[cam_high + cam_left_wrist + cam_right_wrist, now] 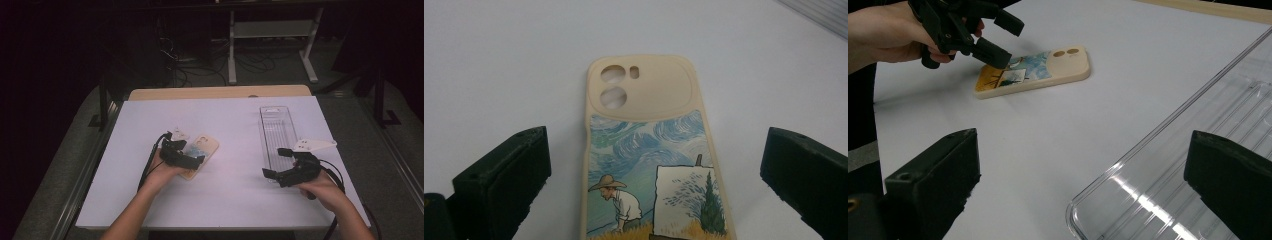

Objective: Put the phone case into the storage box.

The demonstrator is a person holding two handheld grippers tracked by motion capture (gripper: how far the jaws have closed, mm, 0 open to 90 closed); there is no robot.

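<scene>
The left gripper [654,165] hangs over the phone case [651,165], jaws spread wide on either side of it, gripping nothing. Right of the case, the right gripper [276,162] gapes wide and empty at the clear tray [278,131].

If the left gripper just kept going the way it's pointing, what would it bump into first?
Most likely the phone case. The left gripper is open, its jaws standing either side of the case, which lies flat on the white table. How far above it the gripper sits is hard to judge.
</scene>
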